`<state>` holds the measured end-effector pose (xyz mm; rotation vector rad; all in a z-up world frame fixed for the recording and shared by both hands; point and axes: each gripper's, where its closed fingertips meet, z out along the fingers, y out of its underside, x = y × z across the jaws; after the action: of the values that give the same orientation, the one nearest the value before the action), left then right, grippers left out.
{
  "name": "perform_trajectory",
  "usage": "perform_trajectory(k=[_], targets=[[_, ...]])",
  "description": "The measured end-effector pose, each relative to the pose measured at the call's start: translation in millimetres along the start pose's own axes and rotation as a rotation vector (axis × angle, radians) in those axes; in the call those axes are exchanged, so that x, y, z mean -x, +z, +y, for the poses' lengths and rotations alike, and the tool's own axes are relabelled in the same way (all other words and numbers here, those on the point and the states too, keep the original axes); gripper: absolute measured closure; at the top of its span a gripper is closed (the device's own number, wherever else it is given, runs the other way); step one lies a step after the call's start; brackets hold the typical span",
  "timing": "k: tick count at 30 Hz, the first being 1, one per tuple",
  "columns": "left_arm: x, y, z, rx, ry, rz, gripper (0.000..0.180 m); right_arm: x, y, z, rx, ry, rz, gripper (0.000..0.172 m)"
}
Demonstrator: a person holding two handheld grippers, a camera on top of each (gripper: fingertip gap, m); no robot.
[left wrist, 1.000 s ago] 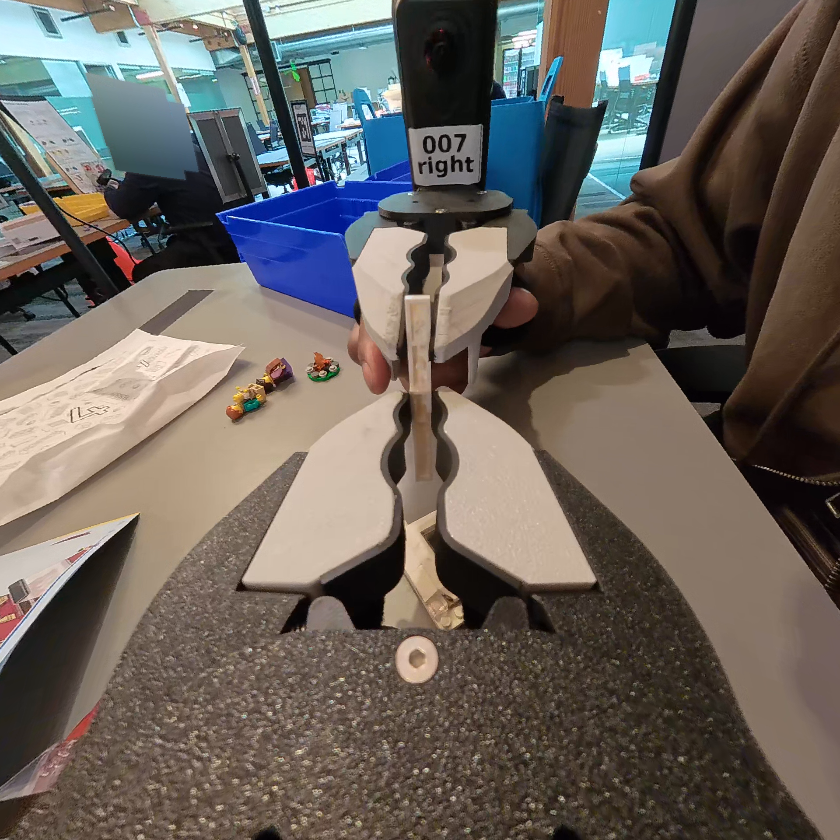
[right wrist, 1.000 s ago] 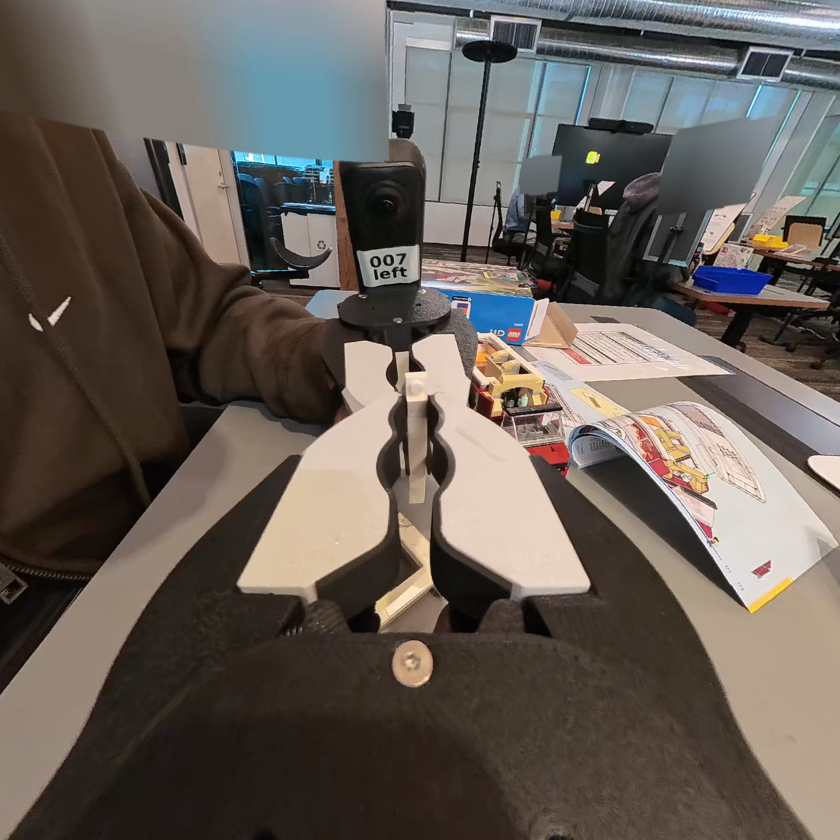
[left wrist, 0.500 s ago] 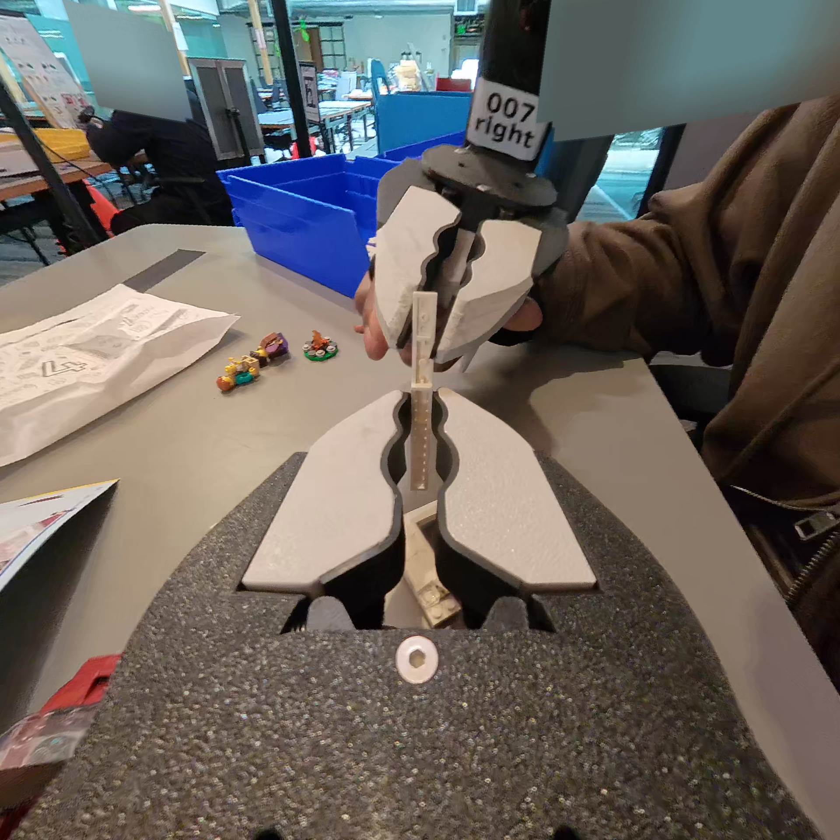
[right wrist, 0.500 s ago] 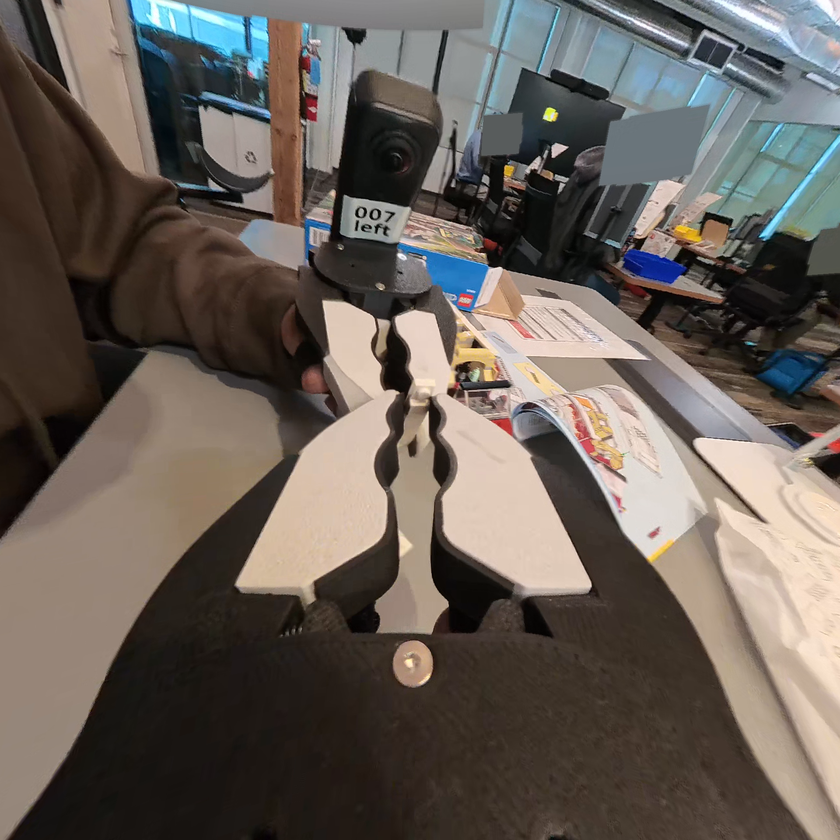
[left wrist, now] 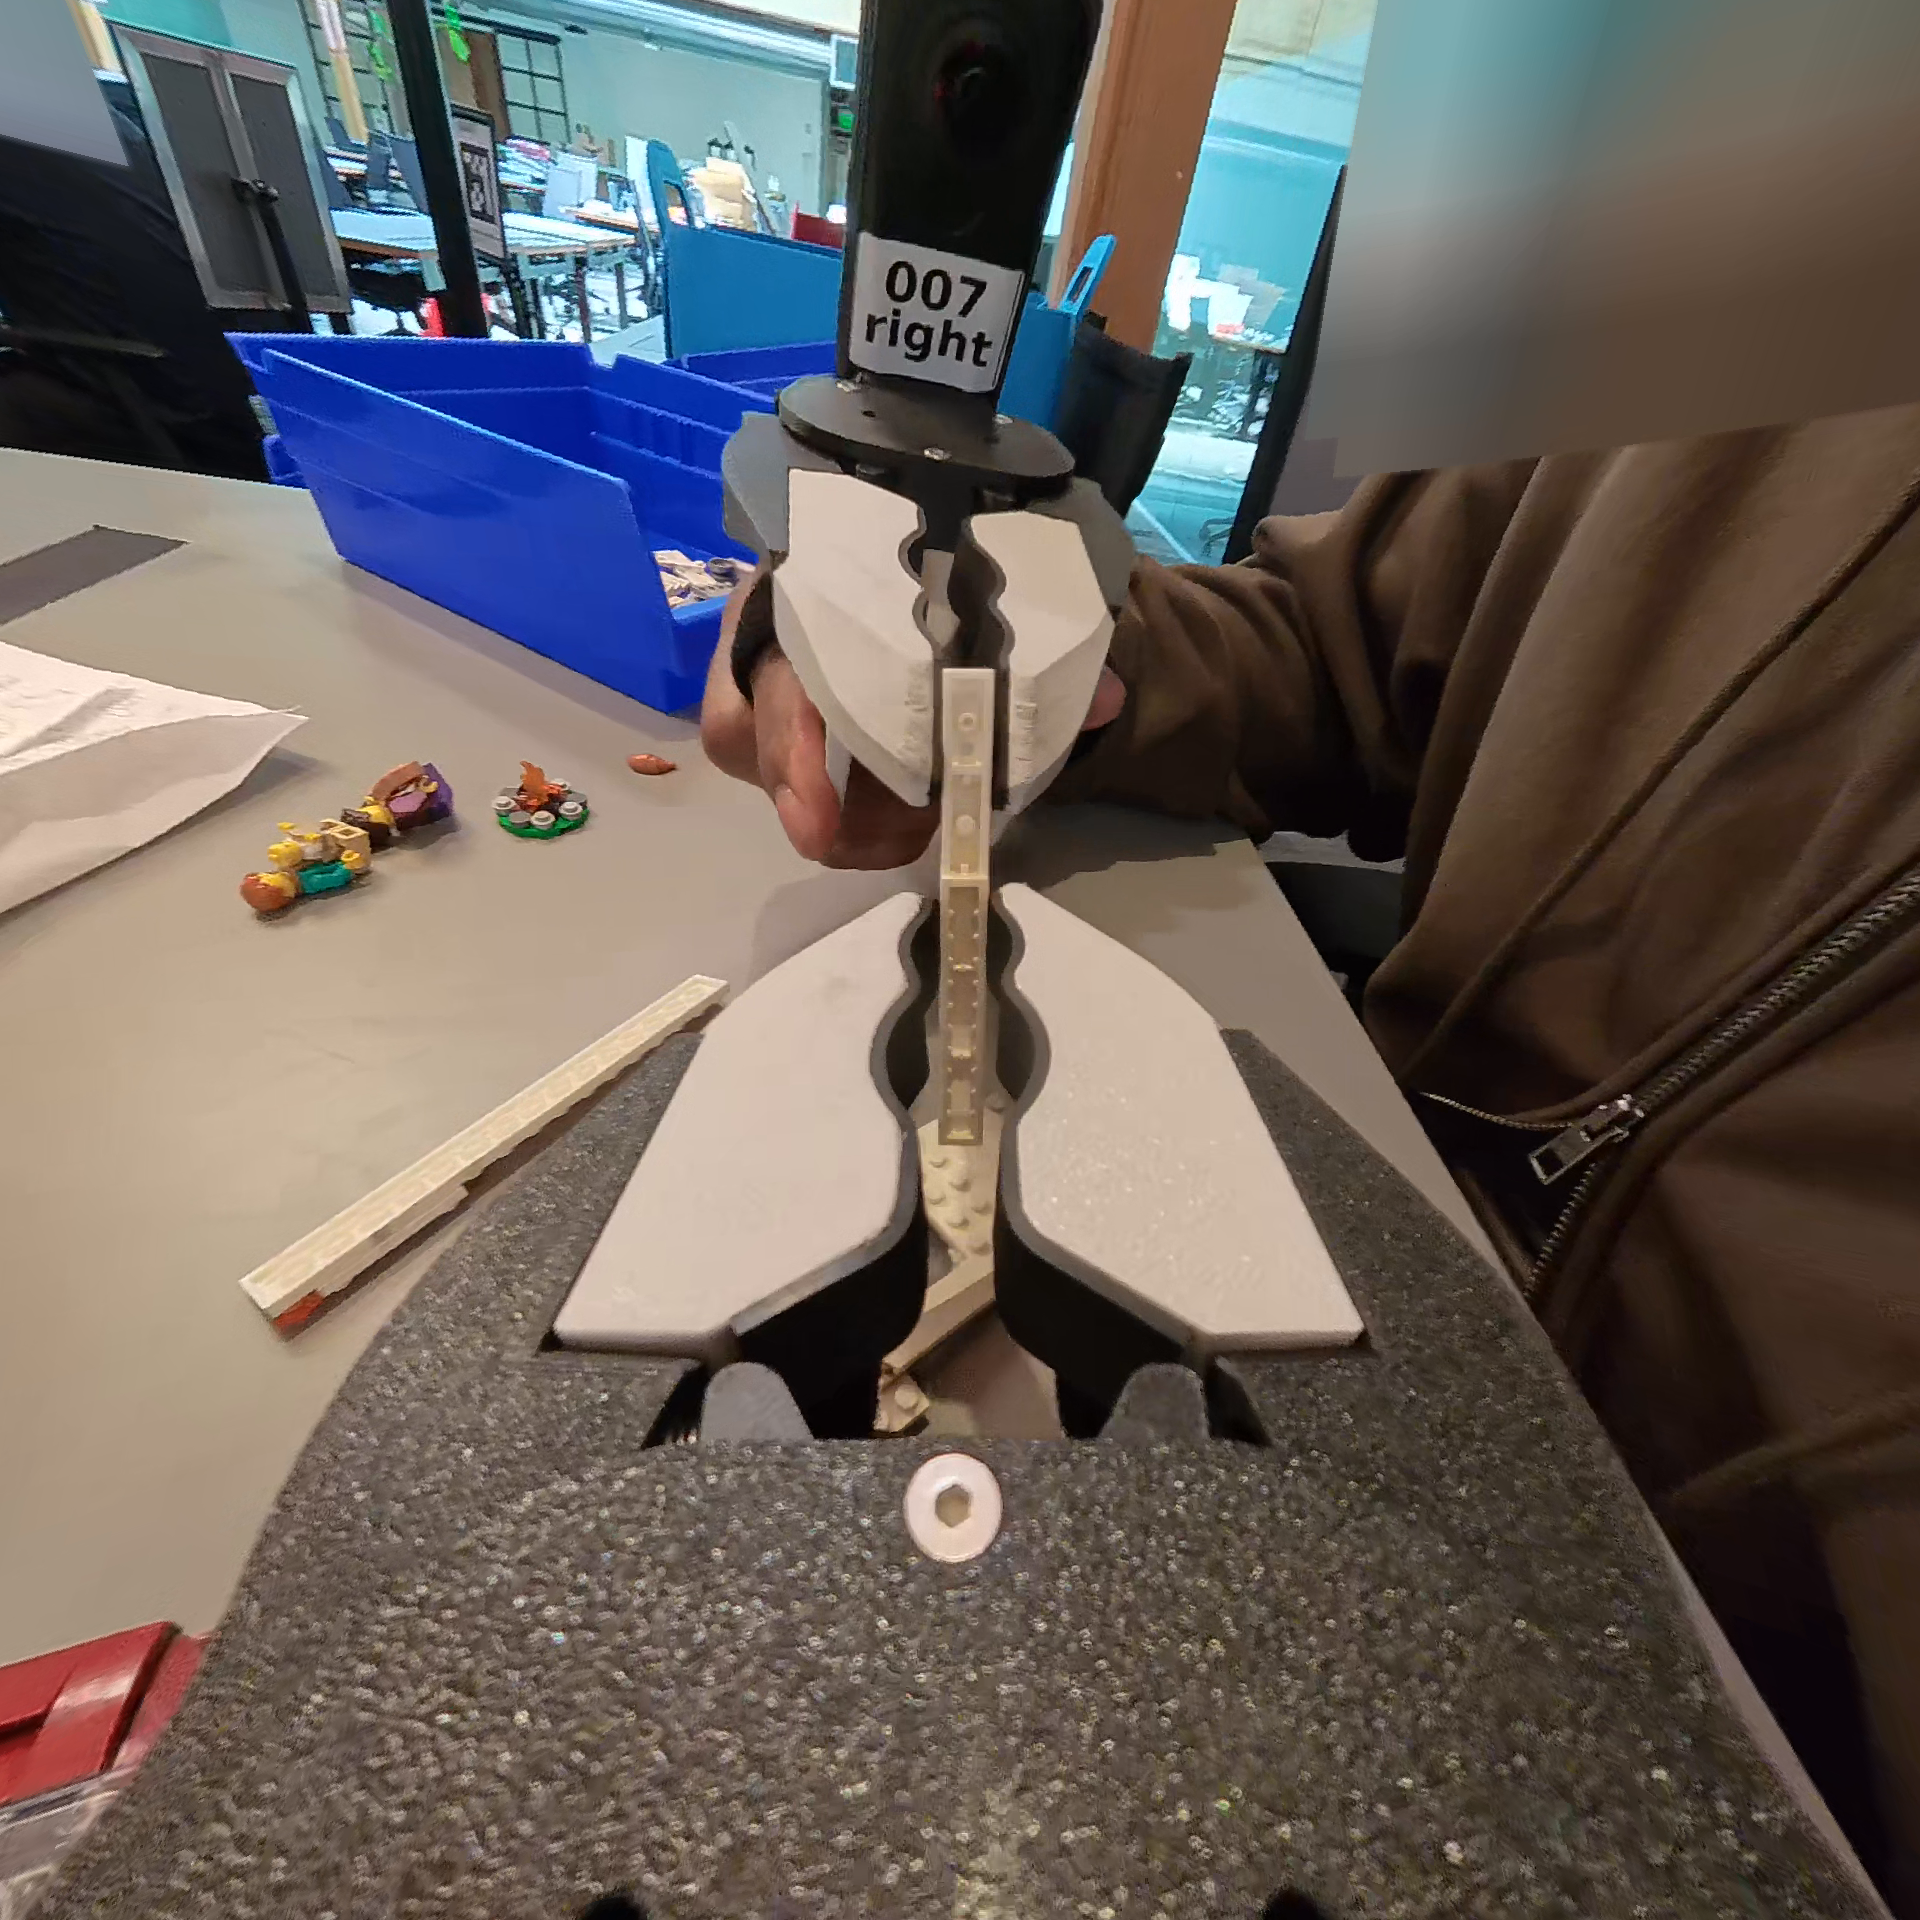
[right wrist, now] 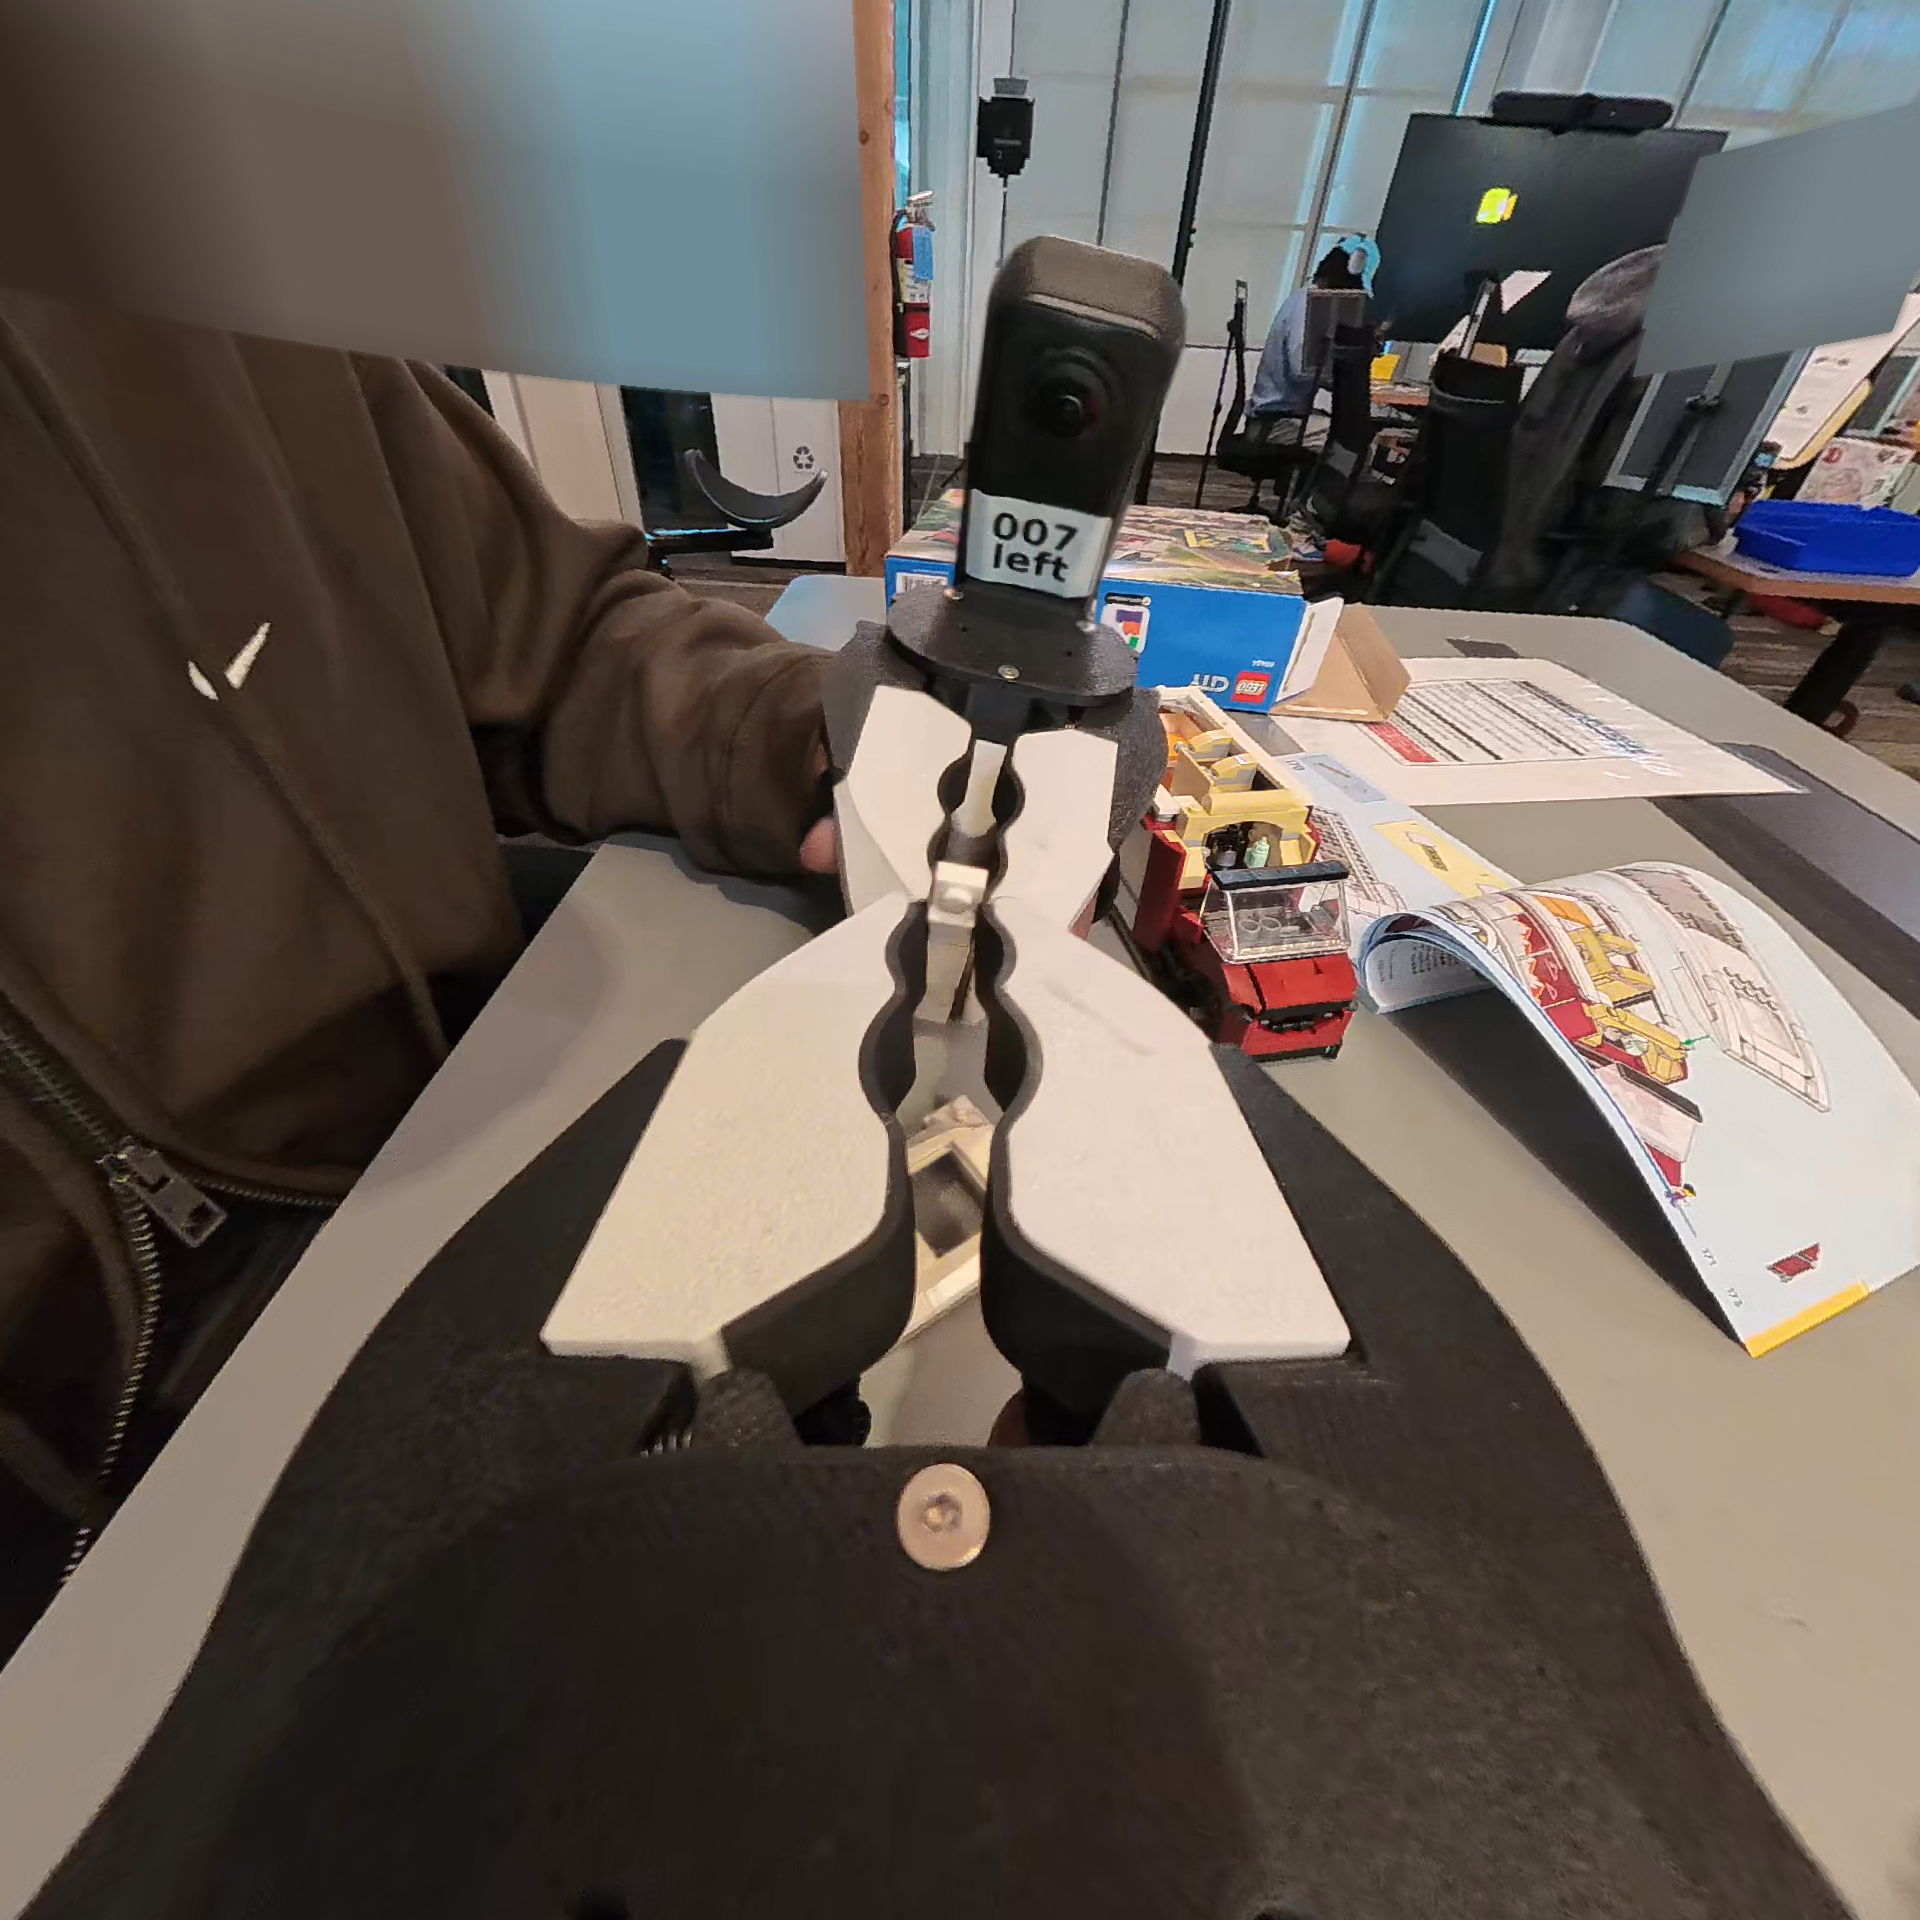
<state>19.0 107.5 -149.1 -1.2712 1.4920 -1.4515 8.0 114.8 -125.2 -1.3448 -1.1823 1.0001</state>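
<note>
The left gripper [left wrist: 964, 914] and right gripper [left wrist: 966, 727] face tip to tip, jaws of each clenched on a white brick strip [left wrist: 964, 821] above the desk [left wrist: 416, 1039].

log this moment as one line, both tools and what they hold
left tool: shut on white strip | right tool: shut on strip's far end | strip spans both, above table | spare strip lies left

Both cams sit on the grippers, looking forward along the fingers, low over the grey table [left wrist: 312, 1039]. They face each other at close range: left view sees the right gripper [left wrist: 961, 769], right view sees the left gripper [right wrist: 961, 873]. Shared: the white strip [left wrist: 964, 997] between them.
</note>
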Motion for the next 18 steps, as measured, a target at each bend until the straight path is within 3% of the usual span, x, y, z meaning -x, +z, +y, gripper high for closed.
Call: perform_trajectory(k=[13, 16, 18], targets=[[-29.2, -0.1, -1.7, -0.031, -0.238, 0.286, 0.172, 26.1, -4.2, 0.4, -0.006, -0.006, -0.171, 0.162], [-28.5, 0.7, 0.0, -0.022, -0.237, 0.278, 0.172, 26.2, -4.3, 1.8, -0.005, -0.003, -0.174, 0.162], [-20.0, 0.5, 0.4, -0.009, -0.175, 0.197, 0.172, 19.2, -4.2, 2.5, -0.007, 0.008, -0.136, 0.162]])
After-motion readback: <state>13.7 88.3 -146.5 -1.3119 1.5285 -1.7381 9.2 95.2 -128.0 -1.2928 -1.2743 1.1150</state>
